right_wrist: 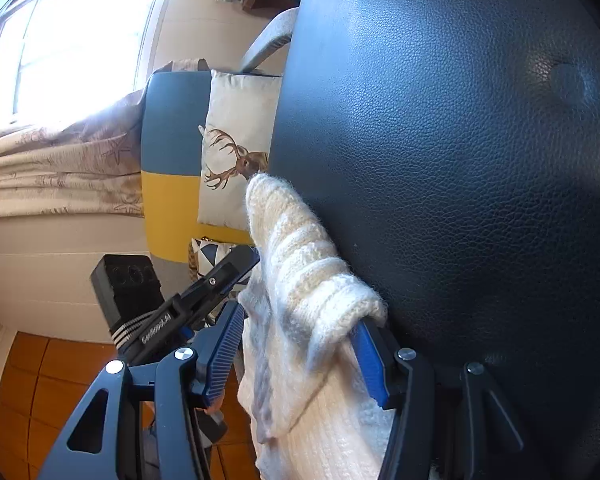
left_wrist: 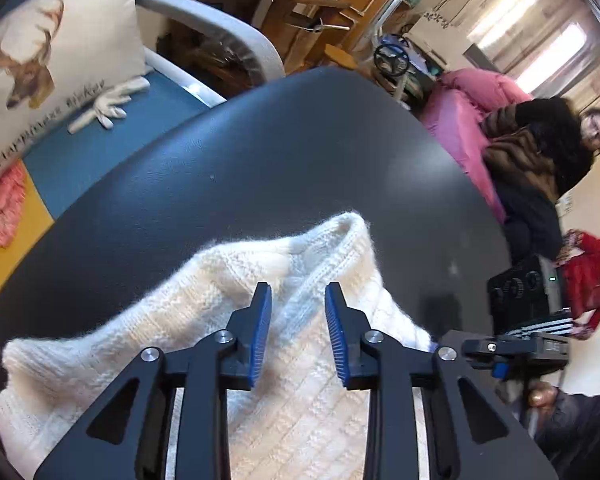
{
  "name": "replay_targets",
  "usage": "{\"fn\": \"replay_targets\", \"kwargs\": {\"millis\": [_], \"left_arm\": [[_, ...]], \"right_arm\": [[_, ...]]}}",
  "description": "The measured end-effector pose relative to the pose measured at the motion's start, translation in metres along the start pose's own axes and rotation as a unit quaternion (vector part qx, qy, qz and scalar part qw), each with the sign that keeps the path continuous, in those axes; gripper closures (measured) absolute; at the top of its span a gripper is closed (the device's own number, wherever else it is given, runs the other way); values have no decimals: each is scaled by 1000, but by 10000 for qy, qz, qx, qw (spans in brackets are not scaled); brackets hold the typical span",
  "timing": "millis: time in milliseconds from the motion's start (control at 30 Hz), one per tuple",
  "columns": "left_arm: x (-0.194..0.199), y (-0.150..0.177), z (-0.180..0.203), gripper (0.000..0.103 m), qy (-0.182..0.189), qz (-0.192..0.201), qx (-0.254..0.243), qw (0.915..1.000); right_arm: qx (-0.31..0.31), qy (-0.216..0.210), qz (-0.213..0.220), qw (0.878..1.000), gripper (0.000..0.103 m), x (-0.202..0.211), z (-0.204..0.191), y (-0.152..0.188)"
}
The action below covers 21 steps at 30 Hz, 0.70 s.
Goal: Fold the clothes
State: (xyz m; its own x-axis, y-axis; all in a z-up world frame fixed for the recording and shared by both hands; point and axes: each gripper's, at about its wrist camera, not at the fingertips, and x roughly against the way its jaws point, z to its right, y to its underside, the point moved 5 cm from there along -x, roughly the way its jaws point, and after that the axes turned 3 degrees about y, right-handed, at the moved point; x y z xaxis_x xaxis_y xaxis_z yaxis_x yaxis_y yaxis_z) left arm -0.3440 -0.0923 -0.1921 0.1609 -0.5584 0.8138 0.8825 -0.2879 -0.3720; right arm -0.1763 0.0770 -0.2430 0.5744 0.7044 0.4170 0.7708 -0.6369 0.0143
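right gripper (right_wrist: 296, 356): jaws apart, cream knit sweater (right_wrist: 300, 280) bunched between them | sweater against dark leather tabletop (right_wrist: 460, 160) | deer cushion (right_wrist: 236, 148) behind, on blue-yellow sofa (right_wrist: 172, 160)

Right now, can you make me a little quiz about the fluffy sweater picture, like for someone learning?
1. True or false: the cream sweater lies on a dark round table.
2. What animal is printed on the pillow? A) deer B) cat C) fish
3. Fill in: the pads of the left gripper are coloured ____.

Key: 1 true; 2 A; 3 blue.
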Motion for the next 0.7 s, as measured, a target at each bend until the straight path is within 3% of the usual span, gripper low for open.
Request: {"fn": "replay_targets", "kwargs": {"millis": [167, 267, 333, 400, 433, 600, 700], "left_arm": [[-13, -1, 2, 68, 272, -276, -121, 9992], [-25, 2, 8, 68, 228, -375, -205, 9988], [-26, 8, 14, 73, 109, -271, -365, 9989], [-20, 14, 21, 90, 98, -67, -471, 9988], [-16, 16, 25, 92, 132, 71, -508, 9986], [19, 17, 41, 94, 204, 926, -687, 9931], [15, 12, 34, 94, -265, 898, -734, 9929]], "right_arm": [[-33, -54, -47, 10000, 48, 1, 0, -1], [-64, -71, -63, 9999, 48, 2, 0, -1], [-43, -44, -71, 10000, 48, 2, 0, -1], [-25, 0, -86, 10000, 48, 2, -1, 0], [-26, 9, -88, 10000, 48, 2, -1, 0], [525, 51, 300, 9982, 48, 11, -13, 1], [1177, 346, 397, 9917, 48, 8, -28, 8]]}}
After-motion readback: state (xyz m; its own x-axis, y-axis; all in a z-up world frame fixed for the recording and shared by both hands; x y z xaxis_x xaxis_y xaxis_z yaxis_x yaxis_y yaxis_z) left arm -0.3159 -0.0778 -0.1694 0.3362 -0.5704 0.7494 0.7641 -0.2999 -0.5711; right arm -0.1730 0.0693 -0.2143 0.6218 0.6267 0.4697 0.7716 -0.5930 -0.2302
